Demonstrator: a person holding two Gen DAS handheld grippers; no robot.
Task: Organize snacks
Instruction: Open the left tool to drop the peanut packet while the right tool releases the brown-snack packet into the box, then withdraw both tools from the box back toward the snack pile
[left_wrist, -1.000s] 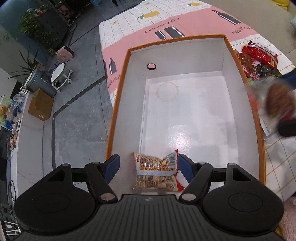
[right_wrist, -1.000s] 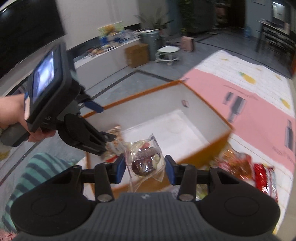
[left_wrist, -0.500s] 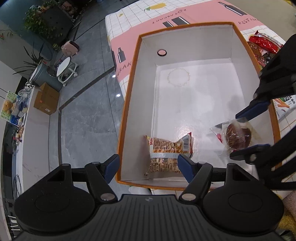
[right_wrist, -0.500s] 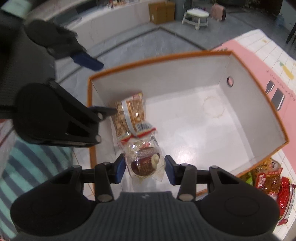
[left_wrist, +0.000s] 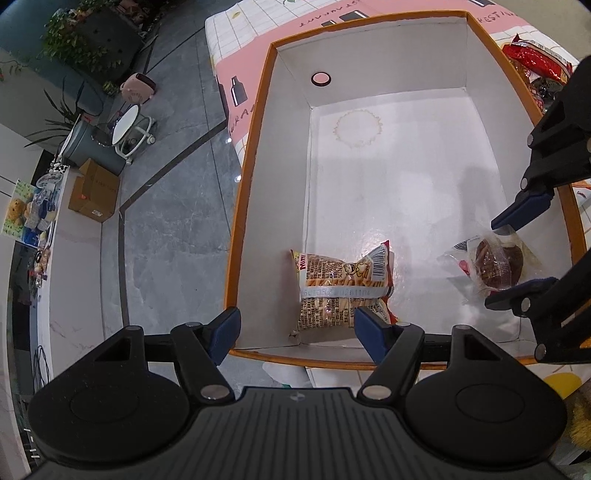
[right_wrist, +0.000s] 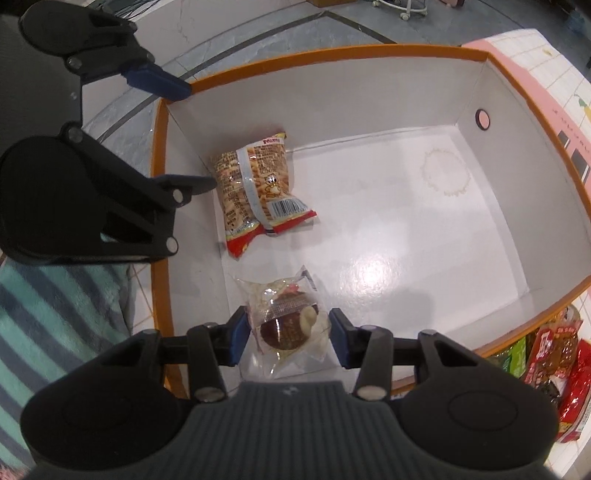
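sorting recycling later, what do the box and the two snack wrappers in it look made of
Box: likely cardboard, white inside with a glossy floor glare and orange edge. Printed snack packet: crinkly plastic film, seemingly. Round cake's wrapper: clear plastic, contents visible through it.

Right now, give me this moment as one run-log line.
left gripper: open, empty | right gripper: holding clear-wrapped cake inside box | cracker packet: on box floor

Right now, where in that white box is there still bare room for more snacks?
The far half of the box, around the ring stain, lies bare. The near end is crowded: peanut packet, wrapped cake, both tongs.
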